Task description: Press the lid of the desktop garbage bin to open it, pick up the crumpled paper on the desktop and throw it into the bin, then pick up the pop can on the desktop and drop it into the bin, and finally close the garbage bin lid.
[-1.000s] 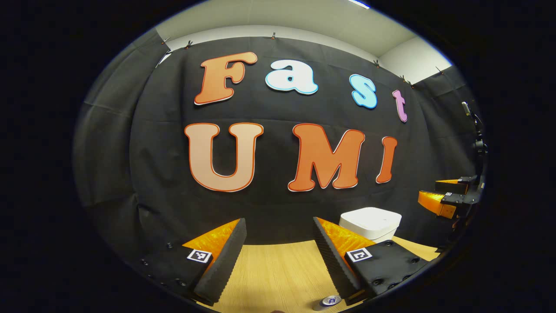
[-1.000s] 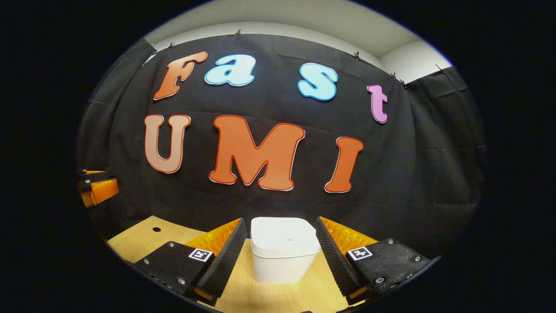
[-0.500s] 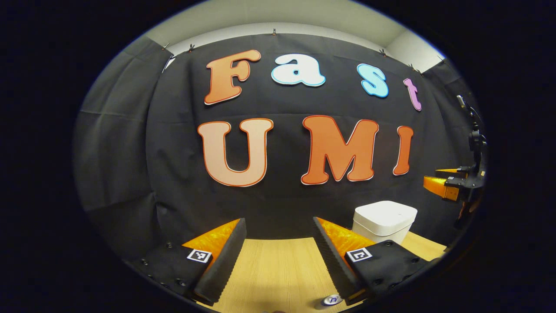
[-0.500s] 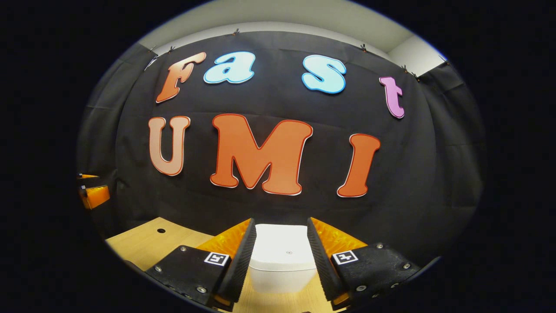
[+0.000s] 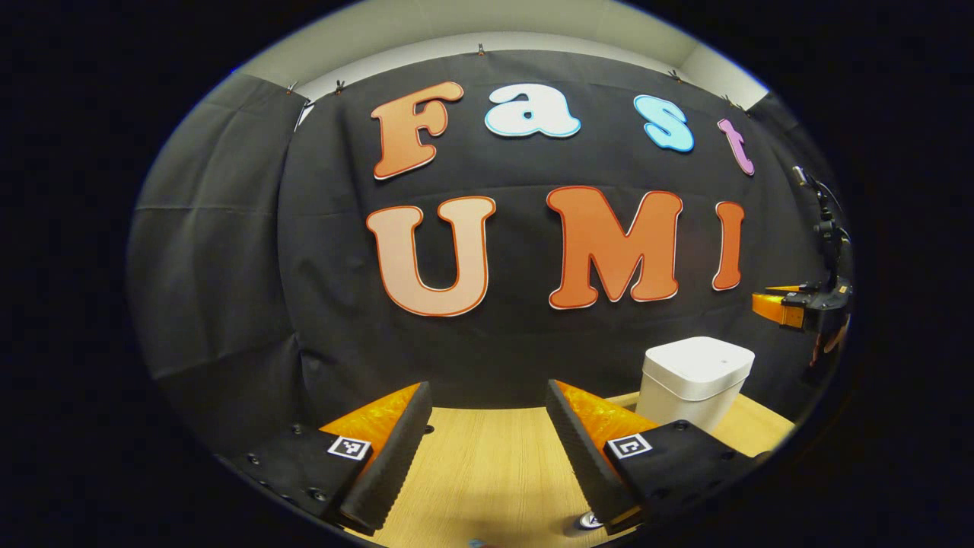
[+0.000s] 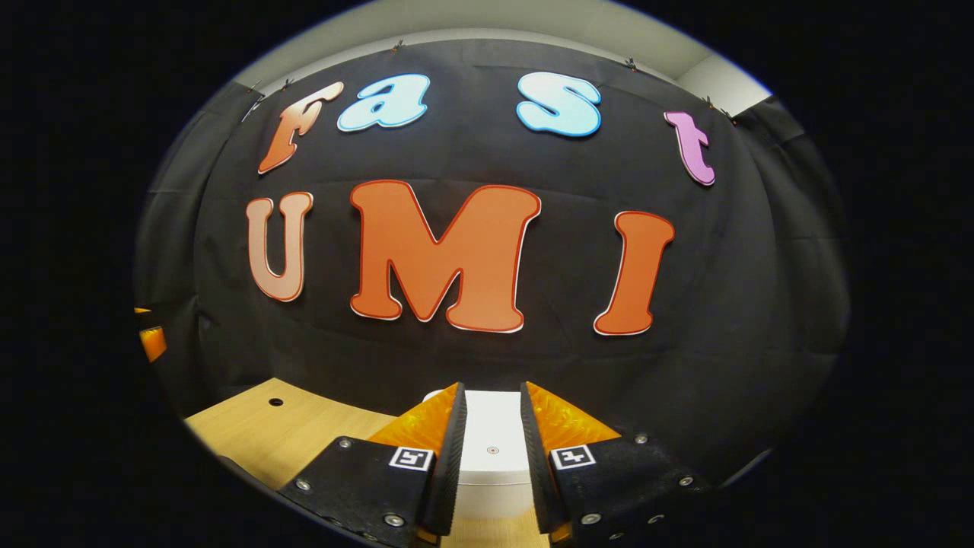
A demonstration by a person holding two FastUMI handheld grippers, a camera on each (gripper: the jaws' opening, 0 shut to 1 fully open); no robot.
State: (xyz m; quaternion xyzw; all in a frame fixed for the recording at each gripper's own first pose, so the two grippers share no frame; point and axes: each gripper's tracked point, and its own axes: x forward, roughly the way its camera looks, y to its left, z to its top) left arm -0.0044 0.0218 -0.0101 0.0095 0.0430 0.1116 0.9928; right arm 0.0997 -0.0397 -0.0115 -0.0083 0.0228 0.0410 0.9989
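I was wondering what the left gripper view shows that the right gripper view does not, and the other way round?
Left gripper view: the pop can top at the bottom edge, and the closed bin with its side wall, right of the open left gripper. Right gripper view: the lid's centre dot between the right gripper fingers, which stand narrowly apart, and a round hole in the desktop. Shared: bin, wooden desktop, and the other gripper near the edge.

1 bin (image 5: 698, 373), 1 can (image 5: 587, 520)

Bin (image 5: 696, 379) on desk (image 5: 487, 464) — wall behind, can (image 5: 587, 520) nearer.
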